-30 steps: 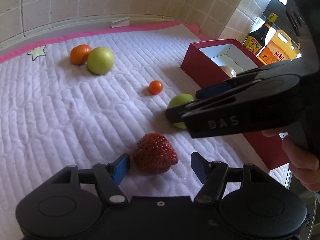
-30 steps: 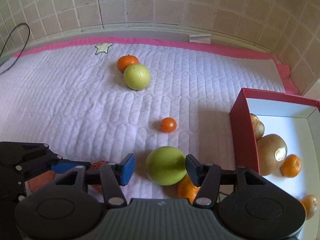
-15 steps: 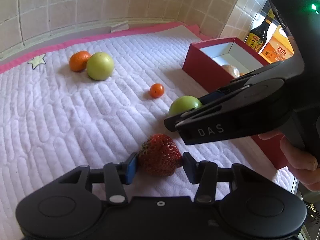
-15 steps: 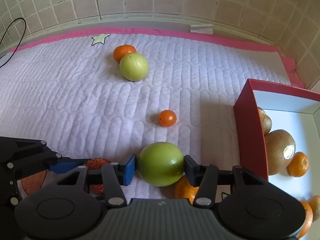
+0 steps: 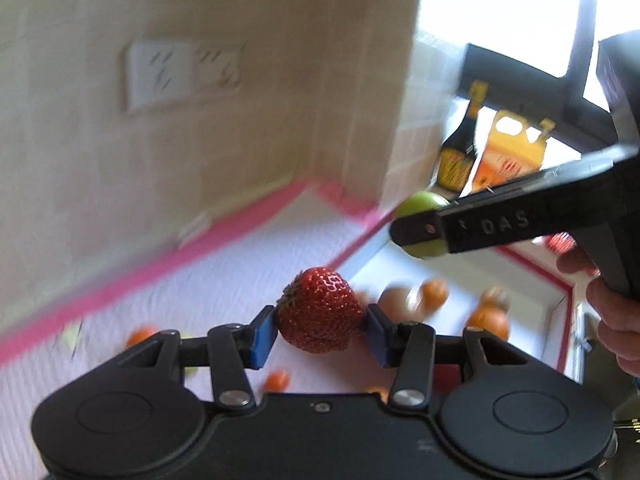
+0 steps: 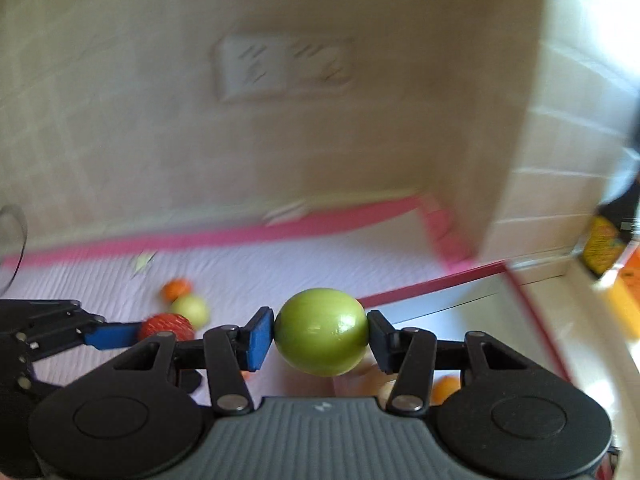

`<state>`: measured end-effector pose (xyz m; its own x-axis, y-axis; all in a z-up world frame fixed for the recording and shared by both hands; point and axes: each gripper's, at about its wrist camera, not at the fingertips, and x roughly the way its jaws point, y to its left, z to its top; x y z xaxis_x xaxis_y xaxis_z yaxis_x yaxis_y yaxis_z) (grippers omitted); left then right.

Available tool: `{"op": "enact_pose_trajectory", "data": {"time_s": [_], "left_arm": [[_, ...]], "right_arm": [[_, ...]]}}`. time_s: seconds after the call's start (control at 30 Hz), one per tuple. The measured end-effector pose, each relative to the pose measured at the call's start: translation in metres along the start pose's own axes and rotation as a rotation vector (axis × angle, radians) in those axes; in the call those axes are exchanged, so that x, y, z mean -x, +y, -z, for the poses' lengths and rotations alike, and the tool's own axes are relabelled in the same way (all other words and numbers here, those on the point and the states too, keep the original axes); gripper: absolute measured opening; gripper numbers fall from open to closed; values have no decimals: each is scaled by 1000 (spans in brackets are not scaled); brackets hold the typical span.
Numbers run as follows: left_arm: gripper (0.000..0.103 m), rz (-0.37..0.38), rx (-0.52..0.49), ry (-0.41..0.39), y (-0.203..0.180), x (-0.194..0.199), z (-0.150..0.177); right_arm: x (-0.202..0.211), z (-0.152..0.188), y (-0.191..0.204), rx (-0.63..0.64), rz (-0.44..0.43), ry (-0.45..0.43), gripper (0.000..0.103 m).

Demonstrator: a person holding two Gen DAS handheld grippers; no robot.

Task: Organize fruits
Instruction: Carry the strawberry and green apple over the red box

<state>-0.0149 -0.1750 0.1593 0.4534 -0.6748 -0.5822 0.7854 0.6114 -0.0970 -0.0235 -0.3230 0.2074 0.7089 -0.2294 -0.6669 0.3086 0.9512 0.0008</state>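
My left gripper (image 5: 320, 334) is shut on a red strawberry (image 5: 320, 310), held in the air above the white quilted mat (image 5: 224, 280). My right gripper (image 6: 321, 334) is shut on a green apple (image 6: 321, 332), also lifted off the mat. In the left wrist view the right gripper (image 5: 420, 230) reaches in from the right with the green apple (image 5: 420, 204) over the red box (image 5: 560, 292). In the right wrist view the left gripper's blue finger (image 6: 116, 336) and the strawberry (image 6: 168, 326) show at the left. The box holds several blurred orange and brown fruits (image 5: 486, 316).
On the mat lie an orange (image 6: 176, 288) and a pale green apple (image 6: 192, 308). A tiled wall with a socket plate (image 6: 280, 68) rises behind. A dark bottle (image 5: 460, 156) and a yellow jug (image 5: 508, 152) stand past the box. A hand (image 5: 616, 320) holds the right gripper.
Both grippers closed on their fruits, the left on the strawberry and the right on the green apple, then rose off the mat and swung towards the red box. The views now tilt up at the wall.
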Motion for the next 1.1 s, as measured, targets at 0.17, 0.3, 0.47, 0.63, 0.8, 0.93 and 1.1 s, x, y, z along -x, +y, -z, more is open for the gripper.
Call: {"op": "enact_pose_trajectory", "data": {"time_s": [0.17, 0.3, 0.47, 0.63, 0.8, 0.93, 1.1], "left_arm": [[57, 77, -80, -47, -34, -18, -43], [57, 147, -153, -52, -65, -42, -66], [57, 244, -207, -14, -103, -81, -72], [57, 311, -210, 100, -127, -130, -49], [57, 329, -204, 193, -129, -157, -27], [57, 338, -170, 219, -126, -169, -22], [58, 329, -171, 219, -124, -169, -20]], "right_arm": [[16, -8, -58, -97, 115, -46, 53], [22, -1, -97, -173, 183, -54, 53], [16, 20, -136, -262, 240, -25, 53], [-11, 46, -168, -368, 265, 96, 53], [-28, 68, -185, -446, 243, 164, 53], [-32, 69, -183, -446, 220, 163, 53], [-39, 68, -182, -452, 198, 175, 53]]}}
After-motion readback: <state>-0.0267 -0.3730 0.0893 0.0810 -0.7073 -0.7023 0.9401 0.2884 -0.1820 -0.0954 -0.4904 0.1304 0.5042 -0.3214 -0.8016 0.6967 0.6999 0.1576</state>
